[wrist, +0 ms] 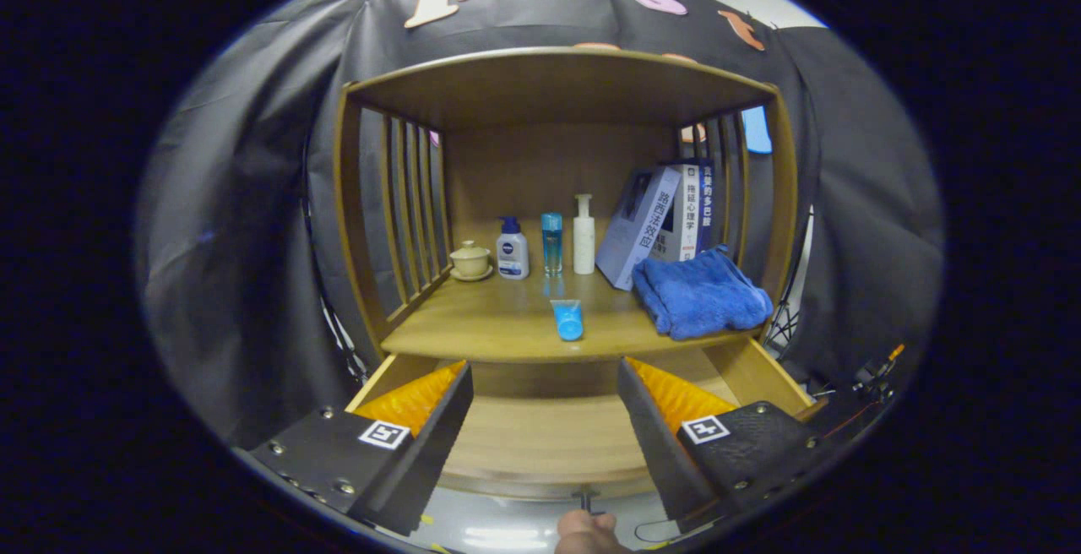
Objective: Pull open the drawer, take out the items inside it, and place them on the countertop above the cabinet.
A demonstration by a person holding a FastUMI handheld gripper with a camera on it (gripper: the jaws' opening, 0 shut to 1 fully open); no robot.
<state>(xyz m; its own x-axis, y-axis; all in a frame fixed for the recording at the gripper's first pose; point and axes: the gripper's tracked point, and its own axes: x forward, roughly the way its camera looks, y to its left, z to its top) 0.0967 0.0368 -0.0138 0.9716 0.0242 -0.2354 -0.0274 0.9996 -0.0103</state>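
Dim, soft overhead light; shelf interior shadowed; strong fisheye bending at edges

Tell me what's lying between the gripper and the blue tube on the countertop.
Gripper view: bare drawer floor, then countertop edge, separate the open gripper from the tube.

Blue towel (pixel 701 294), blue tube (pixel 567 319), wooden cabinet (pixel 557 85)

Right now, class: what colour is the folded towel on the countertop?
Blue; the towel shows best in the gripper view.
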